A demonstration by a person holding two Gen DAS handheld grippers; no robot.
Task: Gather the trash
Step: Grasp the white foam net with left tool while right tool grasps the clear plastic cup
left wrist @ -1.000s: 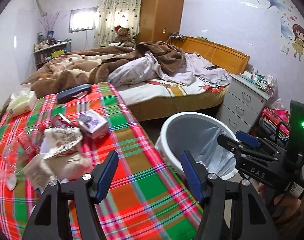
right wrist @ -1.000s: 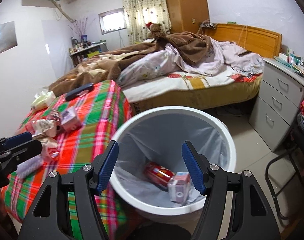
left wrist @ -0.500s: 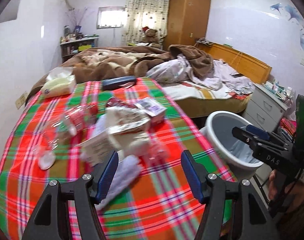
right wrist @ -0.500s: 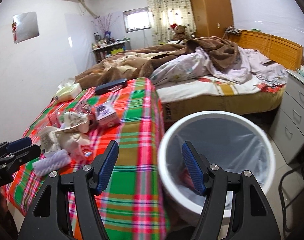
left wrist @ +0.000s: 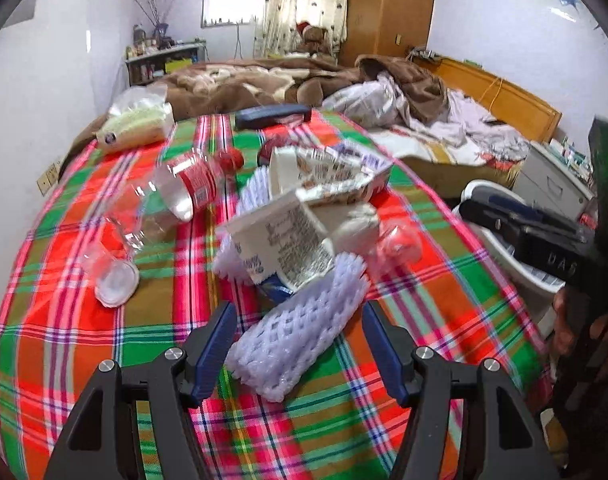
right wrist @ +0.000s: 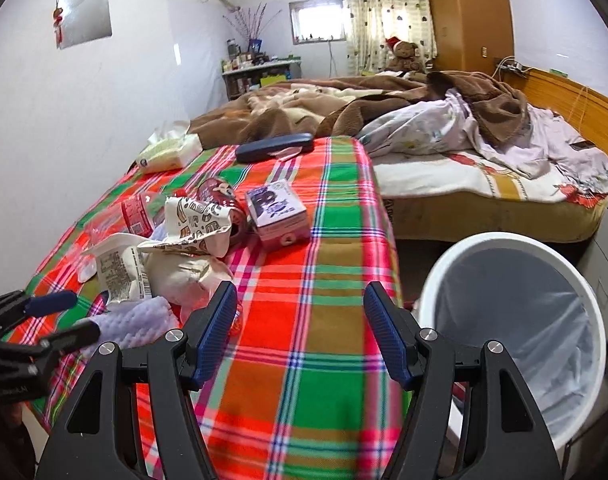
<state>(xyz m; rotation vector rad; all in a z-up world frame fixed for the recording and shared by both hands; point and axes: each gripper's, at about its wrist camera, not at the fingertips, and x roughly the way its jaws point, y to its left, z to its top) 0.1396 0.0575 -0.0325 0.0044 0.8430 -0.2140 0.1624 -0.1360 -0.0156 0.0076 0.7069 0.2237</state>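
Observation:
A pile of trash lies on the plaid tablecloth [left wrist: 63, 340]. In the left wrist view my left gripper [left wrist: 297, 340] is open just above a white foam fruit net [left wrist: 299, 328], its fingers on either side without touching. Behind the net sit a torn white carton [left wrist: 283, 240], a printed paper wrapper [left wrist: 328, 176] and a clear plastic bottle [left wrist: 171, 200] with a red label. My right gripper [right wrist: 299, 328] hangs open and empty over bare cloth, with a small pink box [right wrist: 277, 212] ahead and the white trash bin [right wrist: 516, 320] to its right.
A dark case [right wrist: 273, 146] and a tissue pack [right wrist: 167, 154] lie at the table's far end. An unmade bed [right wrist: 444, 128] with brown blankets stands behind. The right gripper's body [left wrist: 544, 236] fills the right side of the left wrist view. Grey drawers [left wrist: 552, 176] stand by the bin.
Both grippers have swung left from the bin toward the table. The left one has come lower over the trash pile, and the foam net now sits between its fingers.

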